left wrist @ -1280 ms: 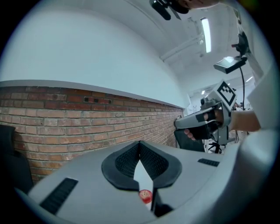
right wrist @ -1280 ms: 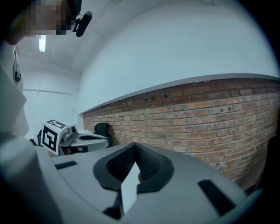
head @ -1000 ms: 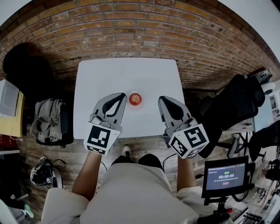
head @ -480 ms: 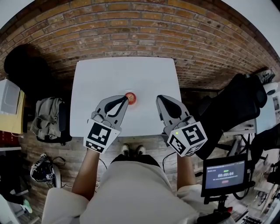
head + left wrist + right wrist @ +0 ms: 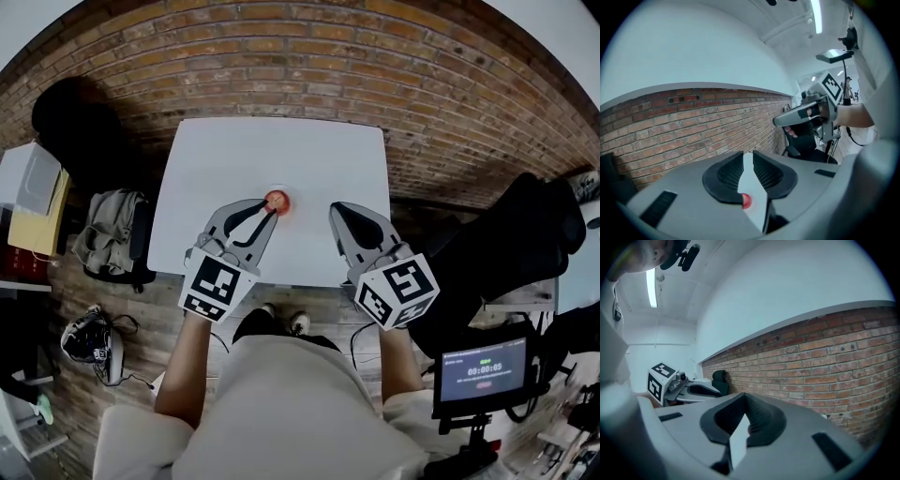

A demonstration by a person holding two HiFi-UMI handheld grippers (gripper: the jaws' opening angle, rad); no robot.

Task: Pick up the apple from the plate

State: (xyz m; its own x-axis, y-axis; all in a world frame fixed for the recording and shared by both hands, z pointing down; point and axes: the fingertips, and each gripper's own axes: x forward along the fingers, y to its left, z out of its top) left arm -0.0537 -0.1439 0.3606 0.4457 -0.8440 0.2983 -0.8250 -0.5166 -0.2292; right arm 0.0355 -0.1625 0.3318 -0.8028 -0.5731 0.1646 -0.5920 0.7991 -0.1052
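Left gripper, jaws just opening and not yet around anything, is at the small red apple on its pale plate on the white table; this is the approach, and next it likely must open wider, enclose the apple, then close.

You face a smooth, matt white counter with a small glossy red apple, backed by a rough red brick wall; crumpled grey cloth lies beside it.

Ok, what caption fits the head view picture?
Over a white table, left tongs, opening and empty, point at the red apple; right tongs hover beside.
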